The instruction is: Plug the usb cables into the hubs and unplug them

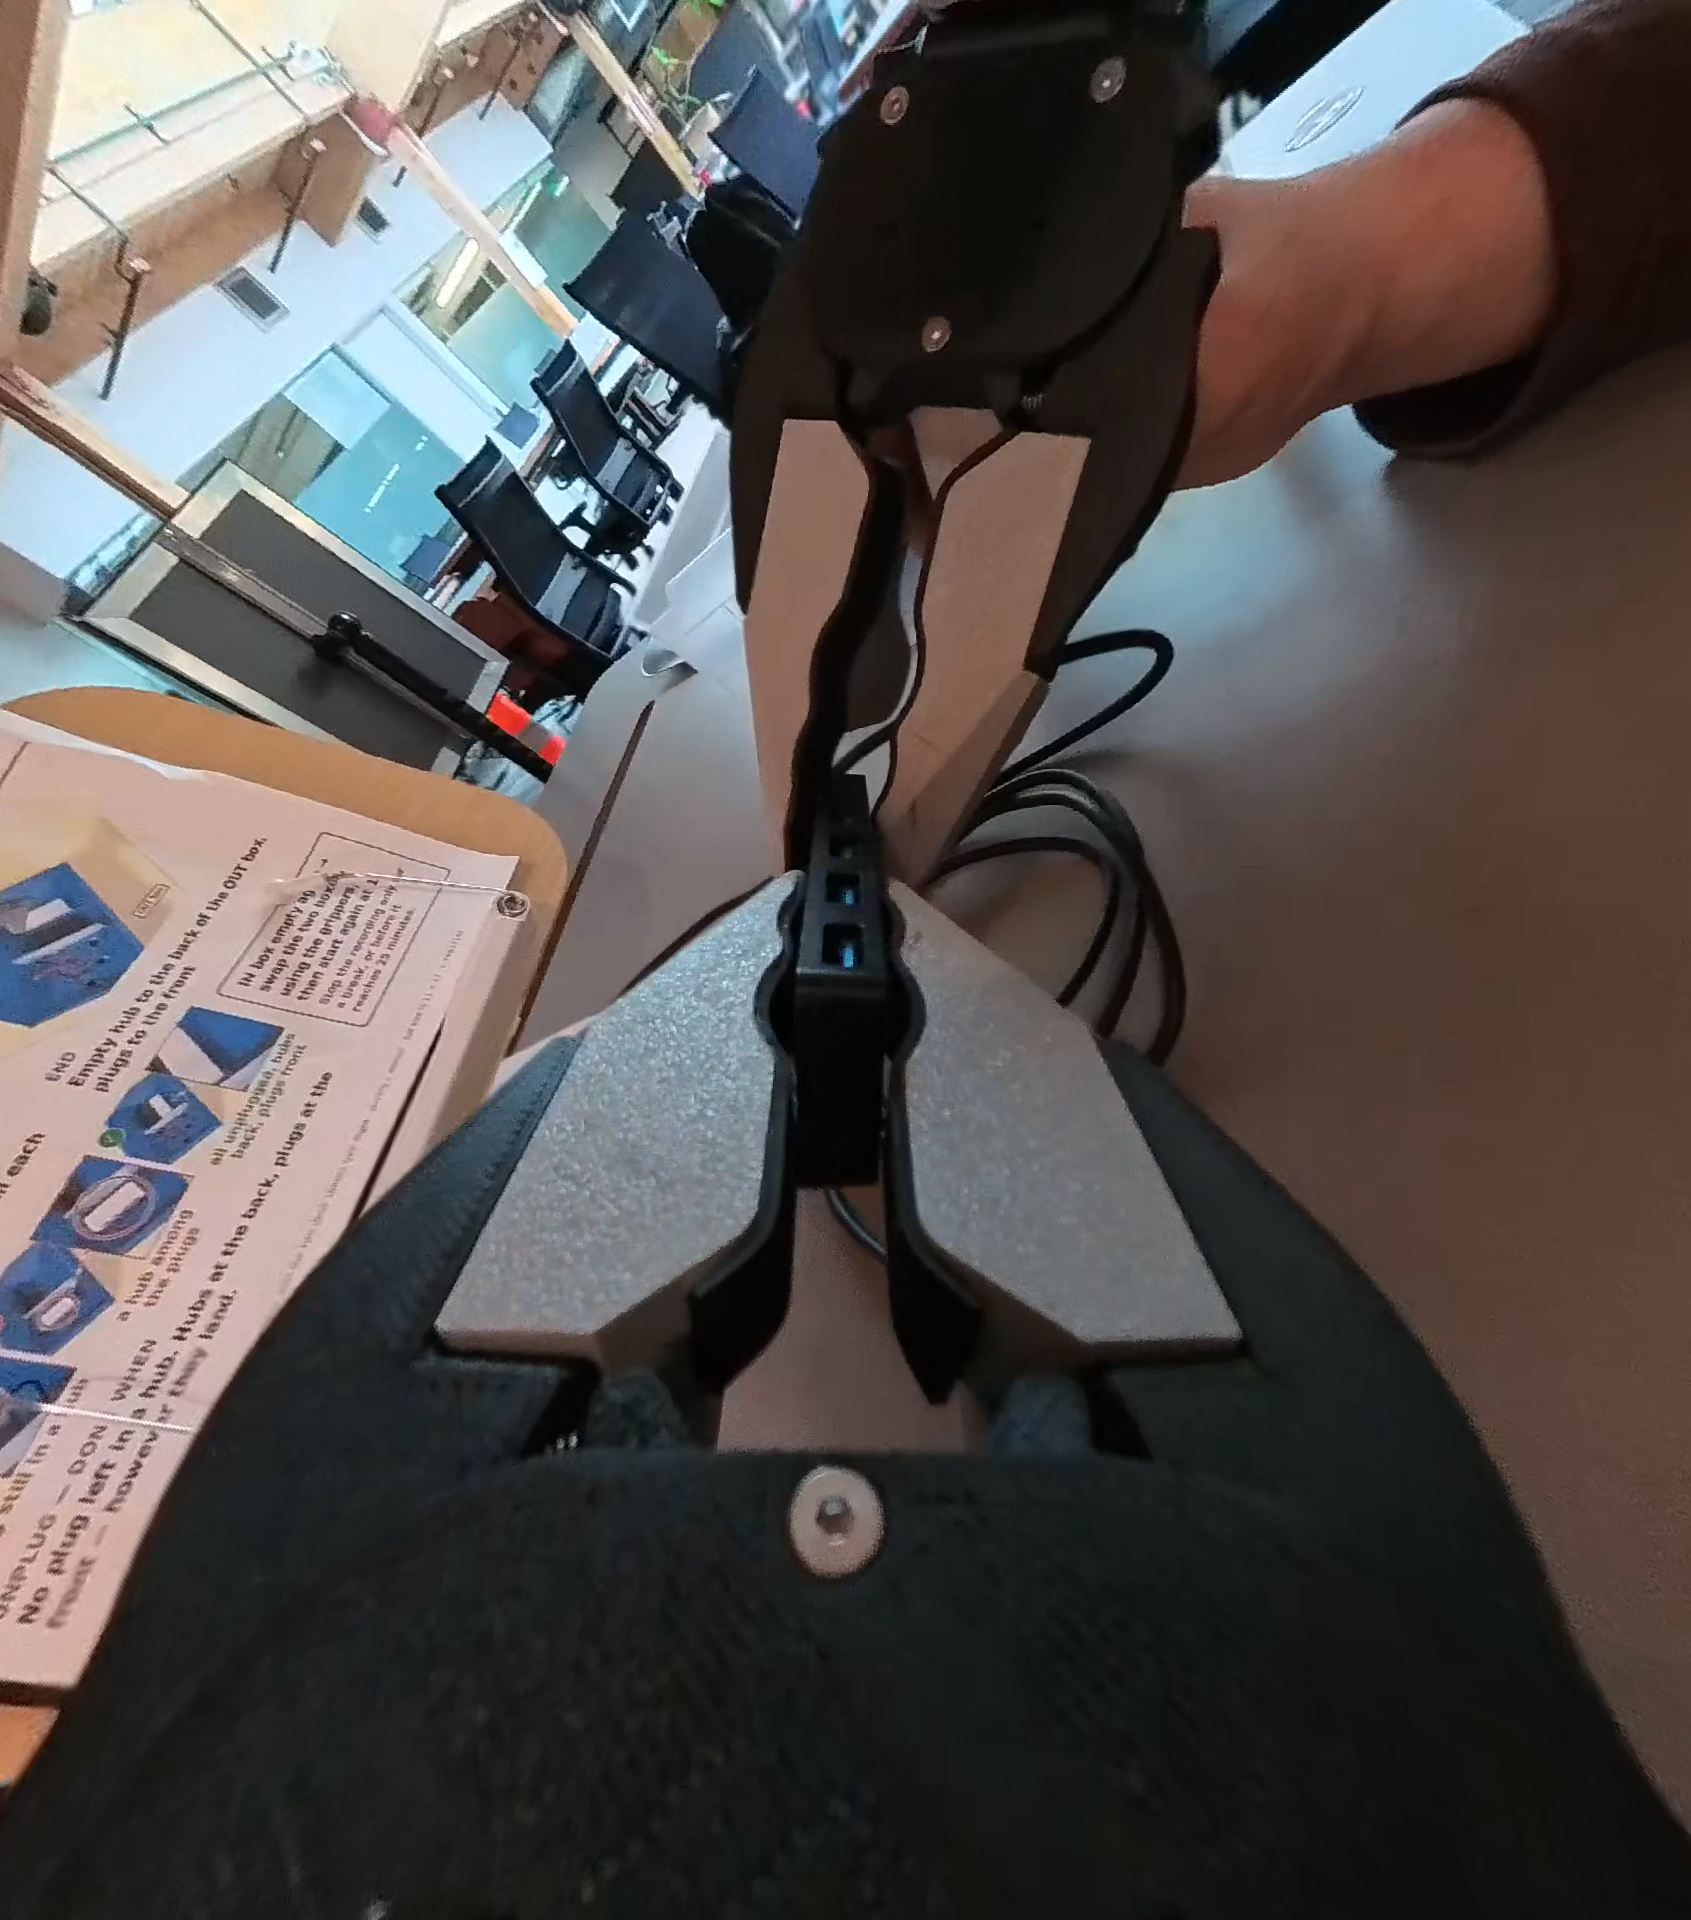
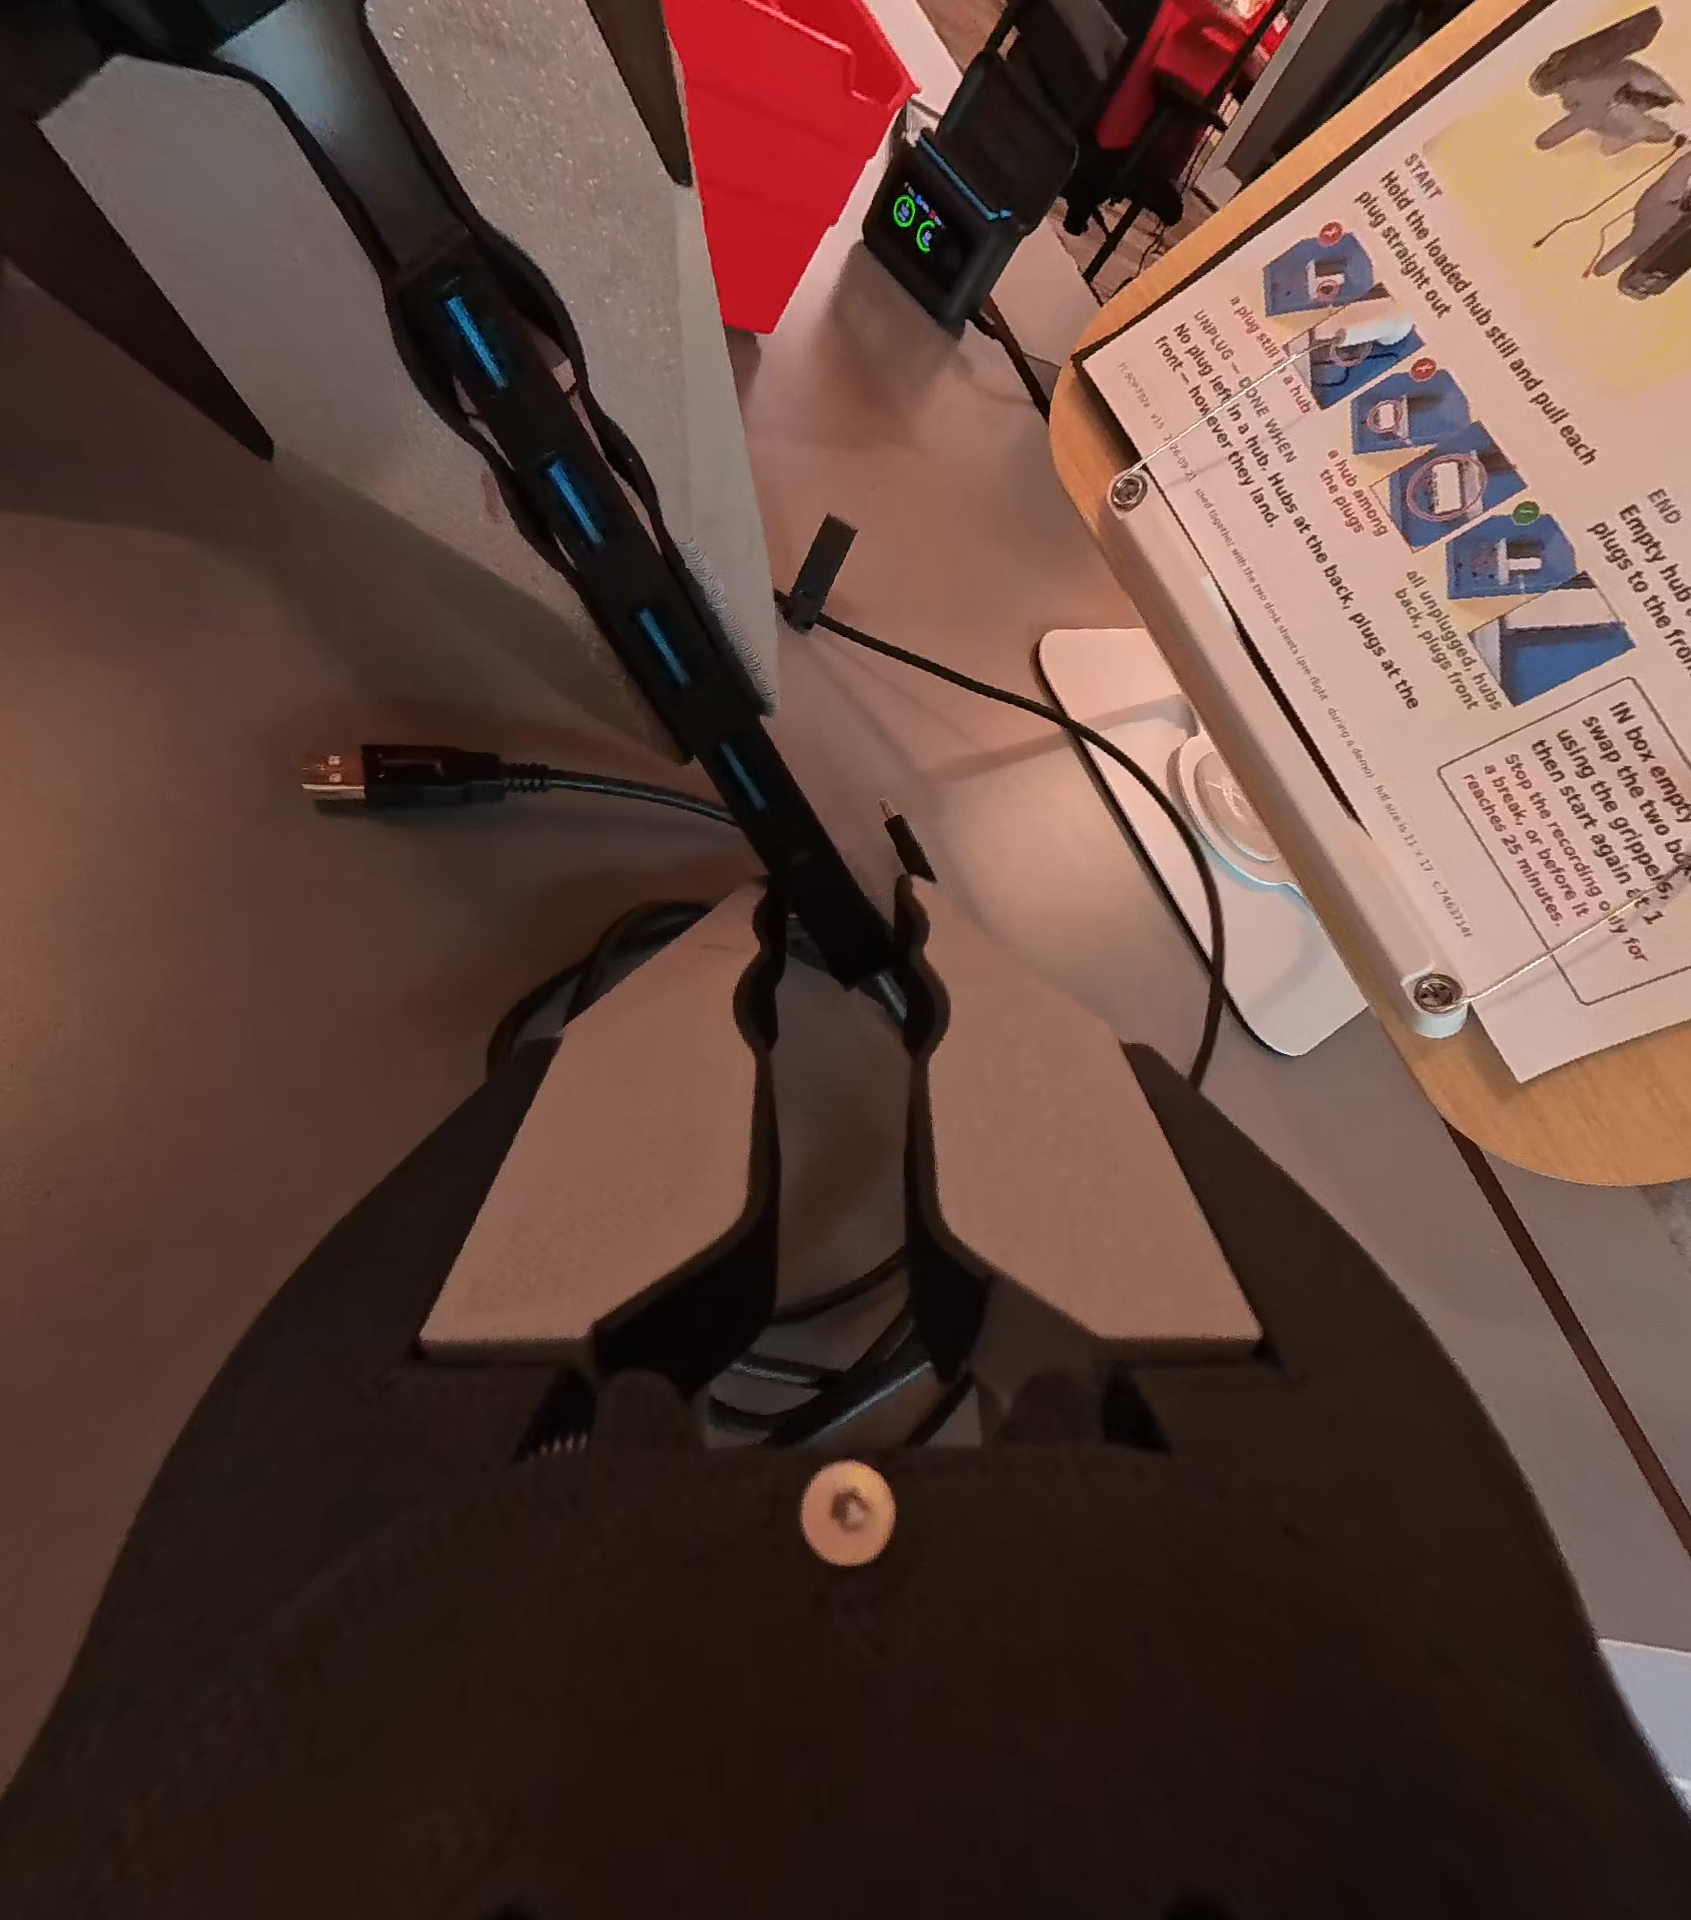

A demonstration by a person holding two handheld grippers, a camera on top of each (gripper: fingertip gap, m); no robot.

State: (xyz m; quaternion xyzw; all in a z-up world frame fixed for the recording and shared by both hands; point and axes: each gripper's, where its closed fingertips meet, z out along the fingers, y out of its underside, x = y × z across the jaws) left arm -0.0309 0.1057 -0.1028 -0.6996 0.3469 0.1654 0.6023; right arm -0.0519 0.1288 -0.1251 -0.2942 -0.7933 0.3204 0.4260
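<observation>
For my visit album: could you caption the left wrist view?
Left gripper clamps a black USB hub while the right gripper meets its far end.

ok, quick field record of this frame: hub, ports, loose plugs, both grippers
hub: black USB hub, held off the table
ports: blue, all visible ones empty
left gripper: shut on the hub's end
right gripper: open, fingertips either side of the hub's other end, where its cable leaves
USB-A plug: unplugged, lying on the table beside the hub
small plug: loose, near the right gripper's tip
coiled cables: on the table beyond the hub
instruction sheet: on a wooden board
</observation>
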